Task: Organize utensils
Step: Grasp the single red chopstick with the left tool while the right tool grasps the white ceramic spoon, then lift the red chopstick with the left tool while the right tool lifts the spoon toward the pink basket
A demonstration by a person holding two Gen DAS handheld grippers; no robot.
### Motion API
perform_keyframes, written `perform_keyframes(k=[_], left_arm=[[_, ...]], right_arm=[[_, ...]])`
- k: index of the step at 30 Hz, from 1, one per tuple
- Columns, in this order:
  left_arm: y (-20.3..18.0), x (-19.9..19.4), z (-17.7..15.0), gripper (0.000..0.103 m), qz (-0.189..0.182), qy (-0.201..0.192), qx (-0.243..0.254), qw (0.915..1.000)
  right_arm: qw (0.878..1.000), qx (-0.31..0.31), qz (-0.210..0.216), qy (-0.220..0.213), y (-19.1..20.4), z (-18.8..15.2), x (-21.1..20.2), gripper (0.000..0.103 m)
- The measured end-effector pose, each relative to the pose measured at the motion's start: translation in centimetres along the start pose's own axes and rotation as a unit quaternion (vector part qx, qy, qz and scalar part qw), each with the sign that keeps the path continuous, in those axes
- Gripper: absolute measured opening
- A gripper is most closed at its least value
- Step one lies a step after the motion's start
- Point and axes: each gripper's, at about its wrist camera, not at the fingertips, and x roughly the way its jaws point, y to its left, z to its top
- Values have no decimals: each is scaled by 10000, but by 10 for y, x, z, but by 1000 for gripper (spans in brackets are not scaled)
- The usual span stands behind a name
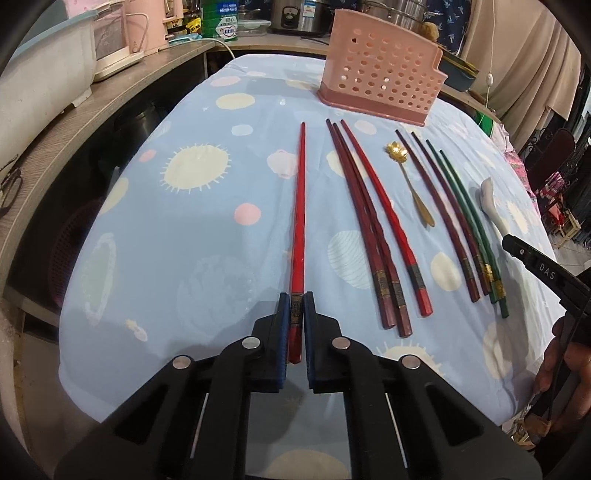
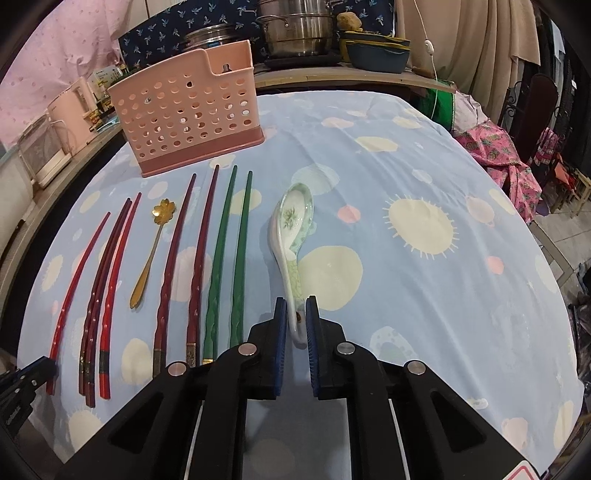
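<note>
My left gripper (image 1: 296,304) is shut on the thick end of a single red chopstick (image 1: 300,206) that lies on the blue patterned cloth. My right gripper (image 2: 296,308) is shut on the handle of a white ceramic spoon (image 2: 291,225) with a green pattern. A pink perforated utensil holder (image 1: 380,83) stands at the far side; it also shows in the right wrist view (image 2: 188,110). Between the two grippers lie three red chopsticks (image 1: 373,229), a gold flower spoon (image 1: 410,181), two dark red chopsticks (image 1: 443,214) and two green chopsticks (image 1: 469,221).
The cloth-covered table (image 2: 406,277) drops off at its rounded front and side edges. A wooden counter (image 1: 110,96) with appliances runs along the left. Steel pots (image 2: 295,29) and a dish stand on a shelf behind the holder. Pink fabric (image 2: 498,155) lies off the right edge.
</note>
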Motion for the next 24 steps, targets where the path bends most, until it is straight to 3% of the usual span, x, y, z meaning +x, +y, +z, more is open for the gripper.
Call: perform_keyframes(k=[9, 24], left_arm=[[5, -50, 24, 7, -221, -598, -195, 9978], [-1, -101, 116, 7, -252, -1629, -201, 9861]], right_arm=[[9989, 141, 226, -374, -4, 17, -45, 6], [9954, 177, 480, -807, -2, 66, -72, 1]])
